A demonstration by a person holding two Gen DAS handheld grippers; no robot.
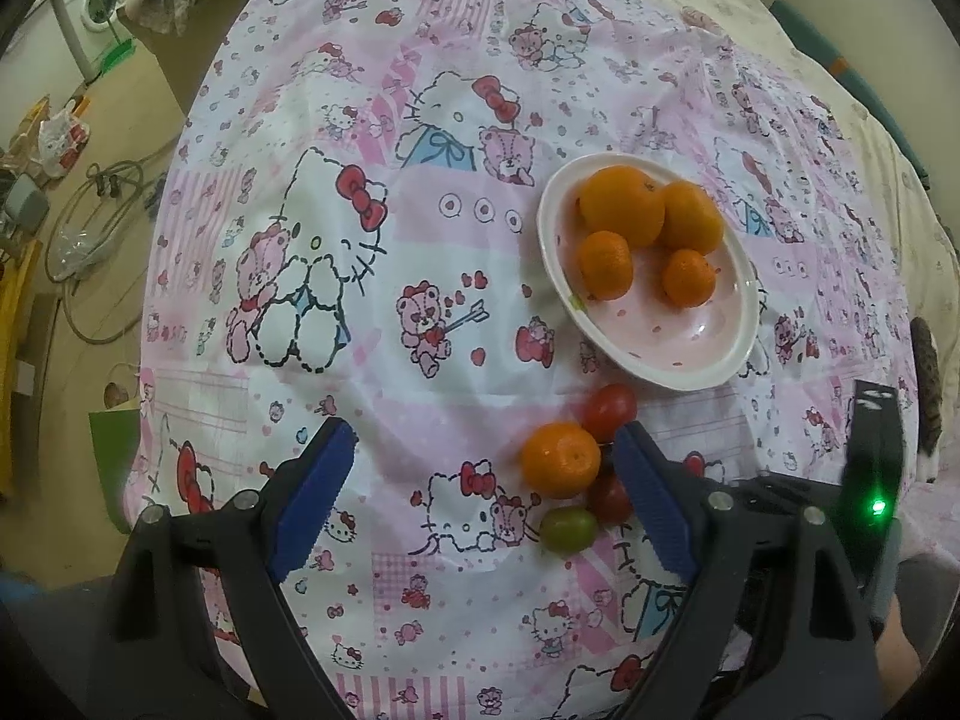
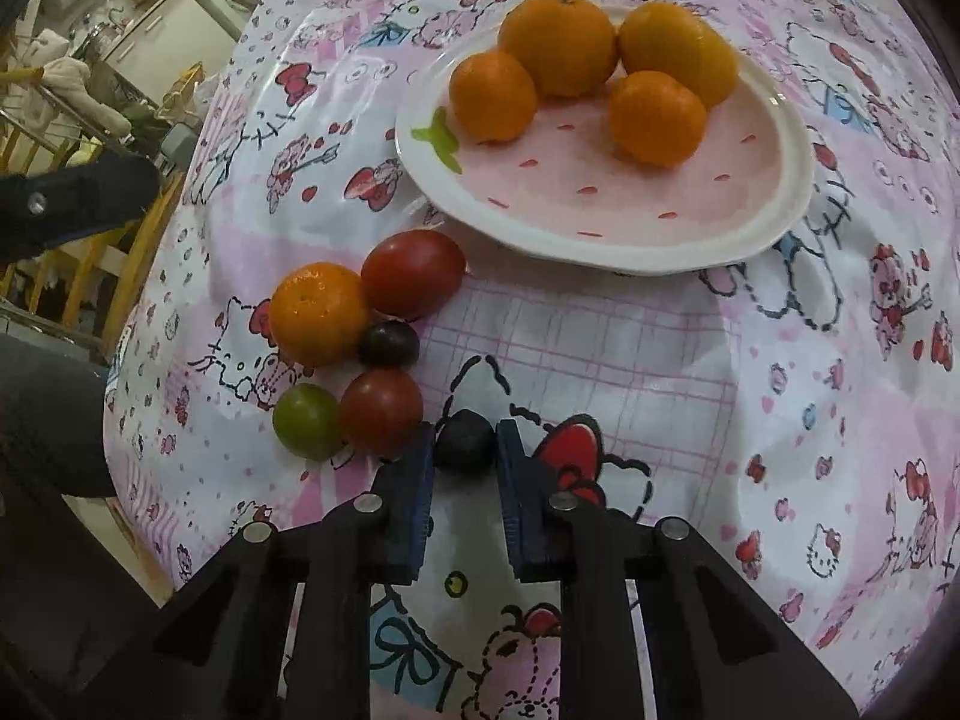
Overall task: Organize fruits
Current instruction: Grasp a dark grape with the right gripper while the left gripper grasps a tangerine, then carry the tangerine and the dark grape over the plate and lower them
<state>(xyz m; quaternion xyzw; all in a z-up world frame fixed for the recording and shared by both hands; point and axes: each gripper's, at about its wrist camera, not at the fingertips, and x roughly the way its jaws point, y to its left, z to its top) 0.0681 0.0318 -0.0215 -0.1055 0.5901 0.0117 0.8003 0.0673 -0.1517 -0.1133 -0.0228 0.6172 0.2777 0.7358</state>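
Note:
A pink-and-white plate (image 2: 600, 228) (image 1: 696, 354) holds several oranges (image 2: 558, 45) (image 1: 624, 204). On the cloth beside it lies a loose orange (image 2: 318, 312) (image 1: 561, 459), two red tomatoes (image 2: 414, 273) (image 2: 381, 411), a green tomato (image 2: 306, 420) (image 1: 568, 529) and a dark grape (image 2: 389, 343). My right gripper (image 2: 465, 450) is shut on another dark grape (image 2: 464, 441), down at the cloth. My left gripper (image 1: 480, 504) hangs open above the cloth, its right finger just beside the loose fruit pile, nothing between its blue pads.
A pink cartoon-print cloth (image 1: 360, 240) covers the round table. Beyond its left edge are the floor with cables (image 1: 90, 228), a washing machine (image 1: 96, 6) and yellow wooden chair parts (image 2: 90, 264). A striped cat's leg (image 1: 927, 396) shows at the right edge.

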